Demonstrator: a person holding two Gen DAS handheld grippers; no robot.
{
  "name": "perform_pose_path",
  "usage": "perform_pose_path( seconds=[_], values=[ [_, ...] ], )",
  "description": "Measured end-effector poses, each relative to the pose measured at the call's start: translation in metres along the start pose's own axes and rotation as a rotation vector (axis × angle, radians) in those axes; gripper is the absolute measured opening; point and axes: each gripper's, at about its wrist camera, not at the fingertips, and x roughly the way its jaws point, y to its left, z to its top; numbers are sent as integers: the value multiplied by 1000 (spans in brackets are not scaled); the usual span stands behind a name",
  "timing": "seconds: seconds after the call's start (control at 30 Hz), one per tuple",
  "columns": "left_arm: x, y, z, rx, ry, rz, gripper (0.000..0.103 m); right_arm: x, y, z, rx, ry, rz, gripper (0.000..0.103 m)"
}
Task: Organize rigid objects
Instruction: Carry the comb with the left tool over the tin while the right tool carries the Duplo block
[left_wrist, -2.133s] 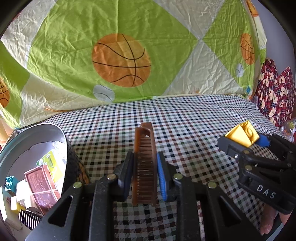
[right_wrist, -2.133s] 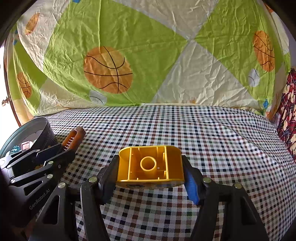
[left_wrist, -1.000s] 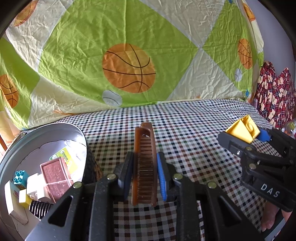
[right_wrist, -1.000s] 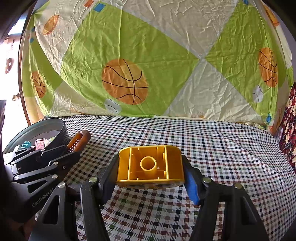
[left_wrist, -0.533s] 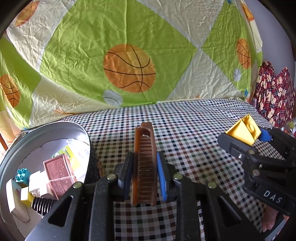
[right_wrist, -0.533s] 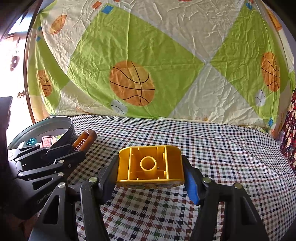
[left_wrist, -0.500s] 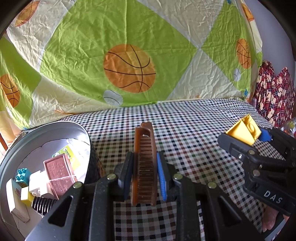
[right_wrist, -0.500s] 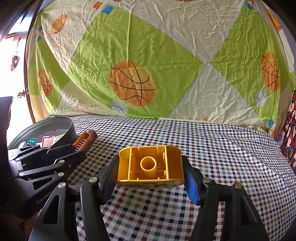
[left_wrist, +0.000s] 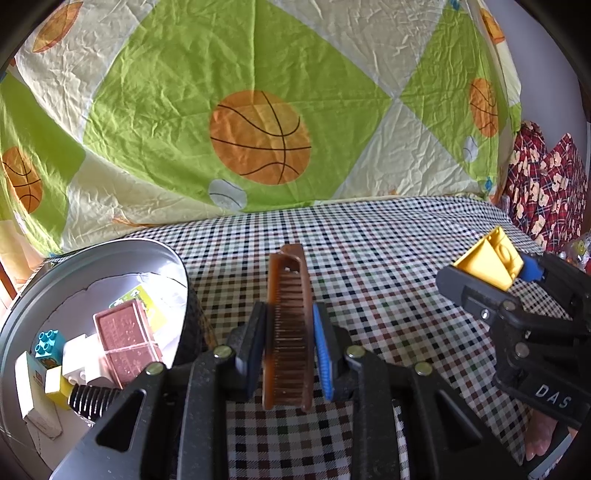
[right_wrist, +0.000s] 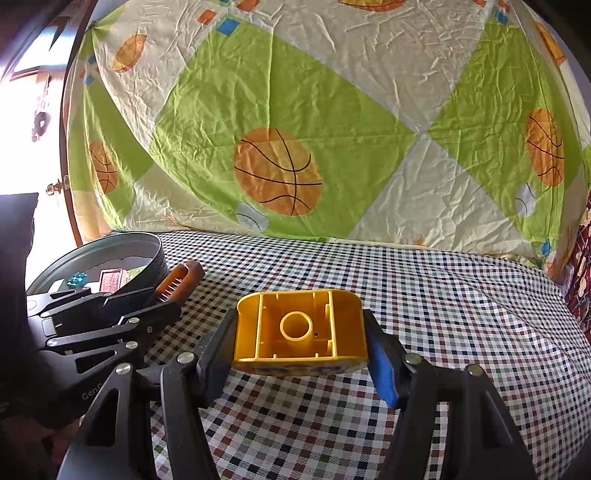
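Note:
My left gripper (left_wrist: 288, 339) is shut on a brown comb (left_wrist: 287, 314), held teeth-down above the checkered cloth, just right of a round metal tin (left_wrist: 110, 251). The comb also shows in the right wrist view (right_wrist: 179, 282). My right gripper (right_wrist: 299, 332) is shut on a yellow toy block (right_wrist: 301, 328), hollow underside facing the camera; the block also shows at the right of the left wrist view (left_wrist: 487, 258). The tin (right_wrist: 110, 243) holds a pink box (left_wrist: 123, 330), a teal brick (left_wrist: 48, 341), a white block and a black ribbed piece.
A checkered cloth (right_wrist: 443, 295) covers the surface. A green and cream basketball-print sheet (right_wrist: 295, 129) hangs behind it. Red patterned fabric (left_wrist: 546, 192) lies at the far right. The two grippers are side by side, left one next to the tin.
Both grippers have risen and drifted toward the tin, each keeping its hold. The tin's inside shows more fully in the left wrist view.

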Motion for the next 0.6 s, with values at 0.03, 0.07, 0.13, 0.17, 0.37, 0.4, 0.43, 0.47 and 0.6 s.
perform_pose_path(
  seconds=[0.03, 0.07, 0.13, 0.17, 0.37, 0.4, 0.43, 0.47, 0.6],
  values=[
    [0, 0, 0, 0, 0, -1, 24, -1, 0, 0, -1, -1, 1, 65],
    [-1, 1, 0, -1, 0, -2, 24, -1, 0, 0, -2, -3, 3, 65],
    [-2, 1, 0, -2, 0, -3, 24, -3, 0, -1, -3, -5, 7, 65],
    [-2, 1, -1, -3, 0, -3, 24, -4, 0, -1, -2, -7, 10, 65],
    [-7, 1, -3, 0, -14, 3, 24, -12, 3, -2, -20, -30, 27, 65],
    [-8, 2, -3, 0, -18, 5, 24, -13, 4, -2, -26, -36, 28, 65],
    [-10, 1, -4, 2, -23, 7, 24, -15, 6, -3, -33, -44, 31, 65],
    [-11, 1, -4, 3, -26, 7, 24, -17, 8, -3, -42, -50, 35, 65],
    [-16, 3, -6, 2, -38, 5, 24, -22, 16, -4, -76, -70, 45, 65]
  ],
)
